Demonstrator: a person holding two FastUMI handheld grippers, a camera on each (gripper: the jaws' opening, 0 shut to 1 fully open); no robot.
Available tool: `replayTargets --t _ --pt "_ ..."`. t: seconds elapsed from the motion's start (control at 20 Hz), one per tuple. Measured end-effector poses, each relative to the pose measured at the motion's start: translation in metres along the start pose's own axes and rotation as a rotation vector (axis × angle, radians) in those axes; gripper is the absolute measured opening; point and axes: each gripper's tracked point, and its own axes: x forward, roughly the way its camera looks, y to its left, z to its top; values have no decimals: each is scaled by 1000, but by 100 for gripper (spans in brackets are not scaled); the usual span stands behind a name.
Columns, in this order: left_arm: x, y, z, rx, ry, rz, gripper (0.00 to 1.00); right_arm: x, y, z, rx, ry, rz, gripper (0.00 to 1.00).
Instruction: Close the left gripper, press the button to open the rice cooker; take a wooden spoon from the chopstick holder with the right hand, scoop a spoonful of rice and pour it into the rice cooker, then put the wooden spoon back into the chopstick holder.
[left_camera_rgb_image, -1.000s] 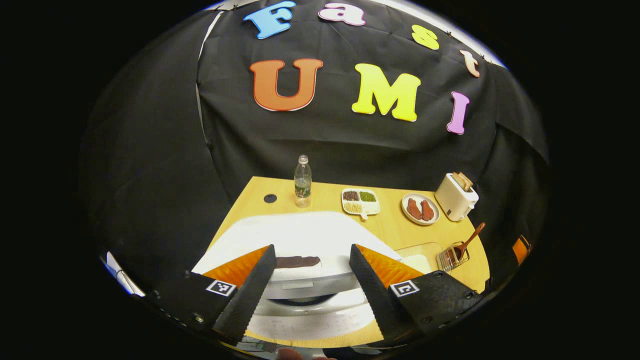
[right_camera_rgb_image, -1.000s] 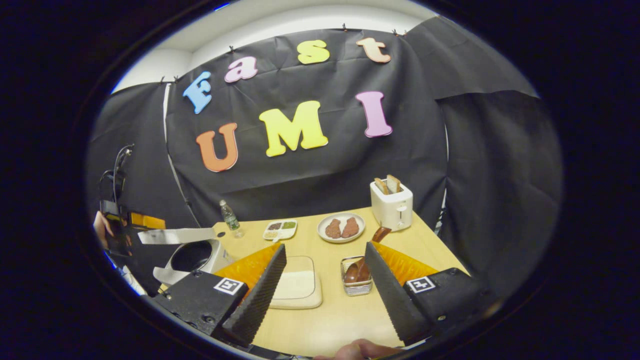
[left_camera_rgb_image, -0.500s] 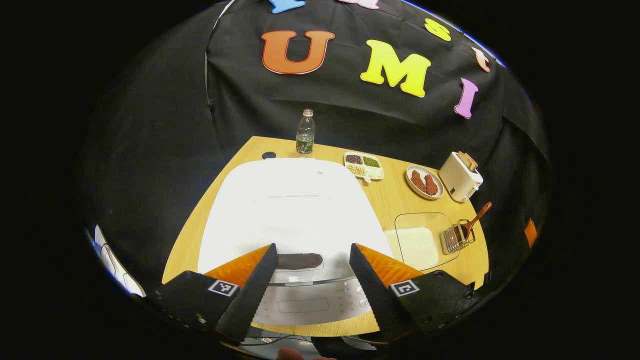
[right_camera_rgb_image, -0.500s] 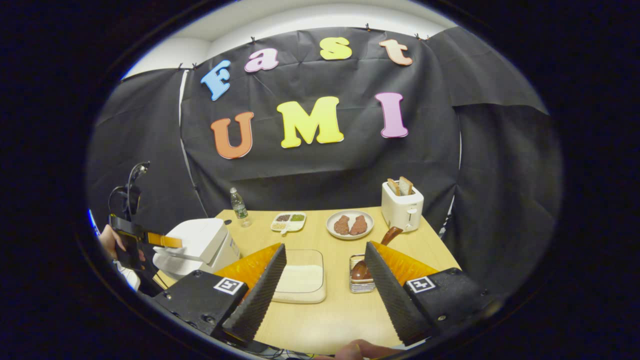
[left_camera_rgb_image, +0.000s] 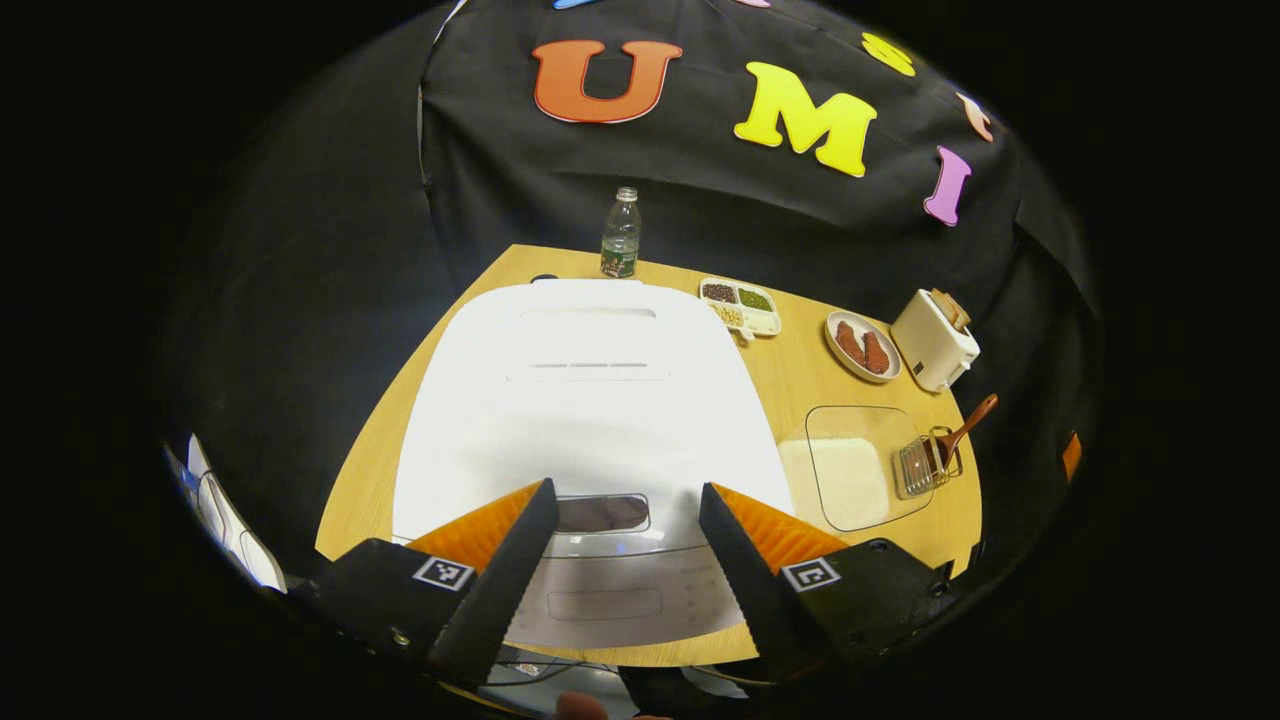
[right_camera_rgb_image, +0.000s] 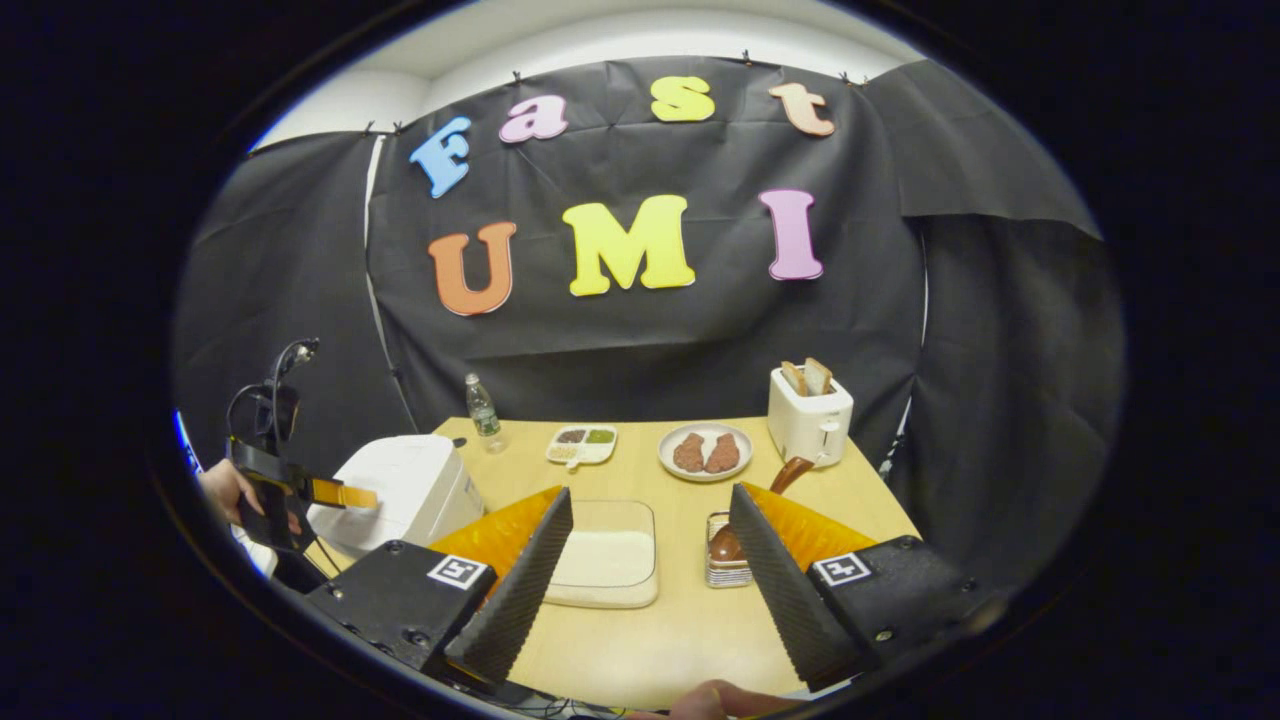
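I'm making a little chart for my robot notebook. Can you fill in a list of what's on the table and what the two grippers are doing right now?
rice cooker: white, lid shut
left hand-held gripper: open, over the cooker's front
right hand-held gripper: open, holding nothing
wooden spoon: standing in the wire holder
rice dish: clear, rice inside
toaster: white, bread in it
plate: two brown pieces
bottle: upright, at the table's back

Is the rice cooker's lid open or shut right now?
Shut. The rice cooker has its white lid lying flat over the body, with no gap.
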Motion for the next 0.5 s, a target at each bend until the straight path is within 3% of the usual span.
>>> replayTargets --t 0.05,0.25,0.35,0.5 --pt "-3 -1 0 7 -19 0 90 0 4 -1 1 1 5 100" --pt "-2 0 5 9 -79 18 90 -5 14 -3 -12 3 15 96" --pt "-5 -1 9 16 -105 29 98 -9 17 4 -17 -14 8 100" --pt "-25 -3 38 20 -210 21 98 -19 21 19 -18 -57 -18 100"
